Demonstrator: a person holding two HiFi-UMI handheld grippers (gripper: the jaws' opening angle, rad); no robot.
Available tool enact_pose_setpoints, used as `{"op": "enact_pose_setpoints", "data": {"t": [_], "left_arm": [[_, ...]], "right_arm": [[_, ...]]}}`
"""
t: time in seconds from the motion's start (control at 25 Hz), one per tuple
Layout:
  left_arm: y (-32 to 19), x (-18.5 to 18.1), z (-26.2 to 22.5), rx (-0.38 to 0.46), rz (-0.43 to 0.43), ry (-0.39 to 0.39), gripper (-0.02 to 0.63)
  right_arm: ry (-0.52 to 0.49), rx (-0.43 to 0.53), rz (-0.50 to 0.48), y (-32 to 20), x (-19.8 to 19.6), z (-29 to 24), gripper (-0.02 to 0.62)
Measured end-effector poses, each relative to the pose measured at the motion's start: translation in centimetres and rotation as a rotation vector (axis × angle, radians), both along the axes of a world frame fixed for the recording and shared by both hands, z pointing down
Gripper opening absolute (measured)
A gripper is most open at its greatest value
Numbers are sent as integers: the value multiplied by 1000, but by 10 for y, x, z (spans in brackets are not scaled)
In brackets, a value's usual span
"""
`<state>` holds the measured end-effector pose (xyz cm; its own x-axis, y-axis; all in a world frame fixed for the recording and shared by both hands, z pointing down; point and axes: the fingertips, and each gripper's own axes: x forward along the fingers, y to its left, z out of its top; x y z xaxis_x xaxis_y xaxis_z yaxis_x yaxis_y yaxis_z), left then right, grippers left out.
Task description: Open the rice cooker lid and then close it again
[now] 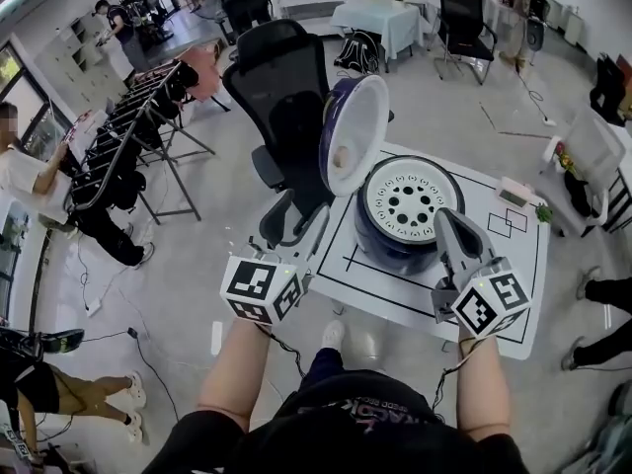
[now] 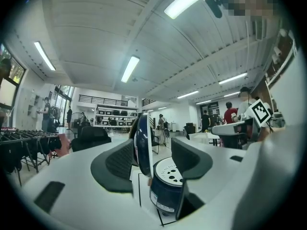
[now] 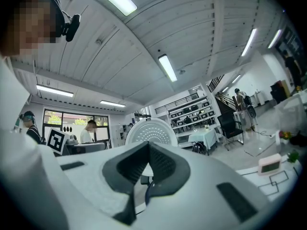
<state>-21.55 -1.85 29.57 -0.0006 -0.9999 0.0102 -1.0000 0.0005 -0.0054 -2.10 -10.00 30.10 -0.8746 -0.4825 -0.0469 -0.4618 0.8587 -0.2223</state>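
The dark blue rice cooker [image 1: 405,227] stands on the white table [image 1: 513,275], its white perforated inner plate facing up. Its lid [image 1: 351,134] stands open and upright on the cooker's left side. My left gripper [image 1: 314,227] is at the table's near-left edge, open and holding nothing. In the left gripper view the lid [image 2: 142,145] and cooker [image 2: 168,188] show beyond the spread left gripper [image 2: 154,158], apart from it. My right gripper [image 1: 446,217] is shut and empty just in front of the cooker's right side. The right gripper view shows the lid [image 3: 148,131] above the shut right gripper [image 3: 148,147].
A black office chair [image 1: 281,97] stands right behind the table, close to the open lid. A small pink-and-white device [image 1: 518,191] lies at the table's far right. Clothes racks [image 1: 128,136] fill the floor at left. Several people are about the room.
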Motion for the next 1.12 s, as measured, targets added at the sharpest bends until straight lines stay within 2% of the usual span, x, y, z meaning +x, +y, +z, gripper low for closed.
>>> {"op": "enact_pose_setpoints", "data": {"t": [0.28, 0.52, 0.96, 1.12], "left_arm": [[-33, -51, 2, -4, 1, 4, 249], [-61, -81, 6, -21, 39, 2, 245], [-132, -107, 27, -64, 148, -23, 245], [-155, -104, 34, -83, 205, -50, 245]], "right_arm": [[5, -6, 22, -27, -42, 2, 2], [6, -2, 48, -45, -75, -3, 2], [10, 7, 167, -76, -91, -4, 2], [13, 7, 219, -79, -89, -1, 2]]}}
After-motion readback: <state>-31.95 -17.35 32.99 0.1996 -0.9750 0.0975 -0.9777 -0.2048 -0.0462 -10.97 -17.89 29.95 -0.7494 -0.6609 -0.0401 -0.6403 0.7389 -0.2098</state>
